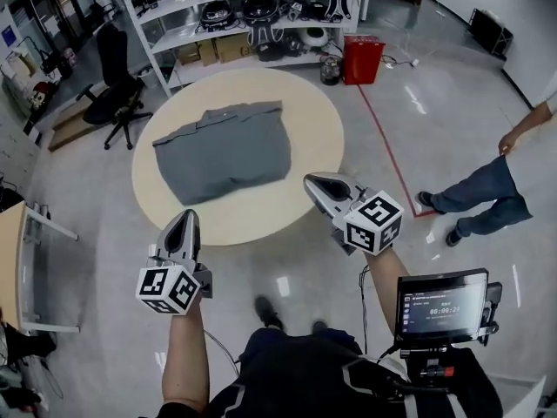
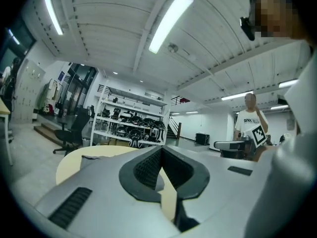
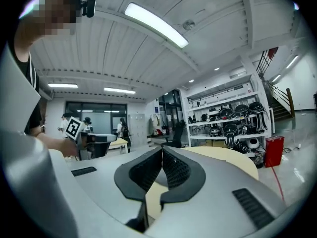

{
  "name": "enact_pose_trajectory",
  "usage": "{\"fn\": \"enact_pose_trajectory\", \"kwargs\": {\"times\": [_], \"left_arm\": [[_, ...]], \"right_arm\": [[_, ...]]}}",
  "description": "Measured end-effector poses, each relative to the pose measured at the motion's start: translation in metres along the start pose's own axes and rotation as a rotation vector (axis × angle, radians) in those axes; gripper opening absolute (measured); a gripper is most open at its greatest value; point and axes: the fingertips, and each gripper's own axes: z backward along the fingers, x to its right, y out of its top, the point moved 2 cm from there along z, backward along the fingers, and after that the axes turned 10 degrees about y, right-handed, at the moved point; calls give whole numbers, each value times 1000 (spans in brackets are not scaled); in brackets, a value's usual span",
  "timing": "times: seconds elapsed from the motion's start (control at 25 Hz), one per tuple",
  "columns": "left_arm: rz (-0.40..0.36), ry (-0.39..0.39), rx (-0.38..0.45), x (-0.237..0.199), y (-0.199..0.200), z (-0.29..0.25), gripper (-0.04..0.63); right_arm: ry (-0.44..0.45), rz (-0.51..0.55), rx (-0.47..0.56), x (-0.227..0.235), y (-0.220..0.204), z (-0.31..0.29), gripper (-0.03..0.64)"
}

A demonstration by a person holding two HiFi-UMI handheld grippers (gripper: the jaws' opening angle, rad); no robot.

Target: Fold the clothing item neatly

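Left gripper [image 1: 184, 225] and right gripper [image 1: 320, 188] sit level at the table's [image 1: 315, 116] near edge. Both sets of fingers [image 2: 143, 168] are closed tip to tip, nothing held. Grey shirt [image 1: 224, 153] lies mid-table, well ahead of both, folded to a rough rectangle. Long axis runs left-right, right end slightly farther. Collar [image 1: 218, 116] on the far edge, pointing at the shelf [image 1: 261, 7].

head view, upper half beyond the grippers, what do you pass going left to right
black office chair → grey shirt lying on the round table → red box → person's legs in jeans
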Motion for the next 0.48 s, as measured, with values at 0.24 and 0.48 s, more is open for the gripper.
{"fn": "enact_pose_trajectory", "kwargs": {"times": [0.24,0.48], "left_arm": [[-30,54,-49,71,-26,58,0],[-40,34,-63,103,-29,125,0]], "right_arm": [[81,-15,-47,-32,-18,60,9],[77,-10,-22,-96,-14,97,9]]}}
